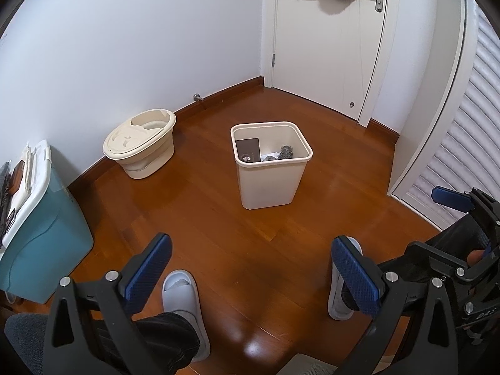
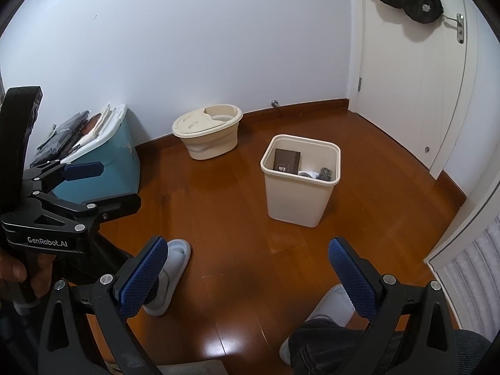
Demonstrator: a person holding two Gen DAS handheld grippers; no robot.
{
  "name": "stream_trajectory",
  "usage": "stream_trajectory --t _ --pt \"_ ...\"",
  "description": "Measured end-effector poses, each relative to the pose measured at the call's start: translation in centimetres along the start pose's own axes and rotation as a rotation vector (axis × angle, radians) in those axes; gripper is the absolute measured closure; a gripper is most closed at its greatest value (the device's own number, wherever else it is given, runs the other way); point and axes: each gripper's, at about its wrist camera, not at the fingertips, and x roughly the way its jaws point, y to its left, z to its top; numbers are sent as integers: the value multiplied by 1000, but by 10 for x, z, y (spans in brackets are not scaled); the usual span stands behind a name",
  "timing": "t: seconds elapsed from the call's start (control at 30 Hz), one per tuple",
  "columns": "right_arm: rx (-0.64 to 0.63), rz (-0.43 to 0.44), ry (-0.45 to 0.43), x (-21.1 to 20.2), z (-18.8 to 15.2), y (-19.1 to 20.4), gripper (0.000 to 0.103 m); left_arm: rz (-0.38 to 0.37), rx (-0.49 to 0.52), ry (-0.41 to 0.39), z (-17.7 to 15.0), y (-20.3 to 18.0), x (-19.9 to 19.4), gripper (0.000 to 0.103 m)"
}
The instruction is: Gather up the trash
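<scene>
**Both grippers held open above the floor, bin ahead**

Blue-padded fingers of the left gripper (image 1: pixel 250 268) are spread wide with nothing between them; the right gripper (image 2: pixel 248 272) is likewise released and empty. Pale slippers (image 1: pixel 182 293) on the person's feet are seen just beyond the fingers on the wooden floor (image 1: pixel 250 243). A cream wastebasket (image 1: pixel 271 168) is stood upright on the floor, well apart from both grippers. Trash is seen inside it: a dark flat box (image 1: pixel 248 150) leaned against the inner wall and a dark crumpled lump (image 1: pixel 286 152) beside it. A beige lidded bucket (image 1: pixel 140 147) is set by the wall, and a teal storage box (image 1: pixel 43 237) is placed at the left.
</scene>
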Motion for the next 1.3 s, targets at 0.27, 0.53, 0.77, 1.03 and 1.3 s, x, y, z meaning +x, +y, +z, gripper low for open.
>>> stream_trajectory --t 0.27,0.53,0.77,1.03,1.3 --pt "-1 0 4 0 -1 -1 0 -6 -3 5 0 0 0 0" --pt "-3 2 4 -1 -1 -2 0 -5 -3 7 1 0 0 0" --pt "-9 5 7 0 -4 -4 0 -4 -5 9 2 0 1 0" --pt "-10 6 7 -1 -5 -4 0 17 0 13 1 -1 2 0" --pt "-12 5 9 -2 -7 -6 0 21 -7 15 1 -4 1 0"
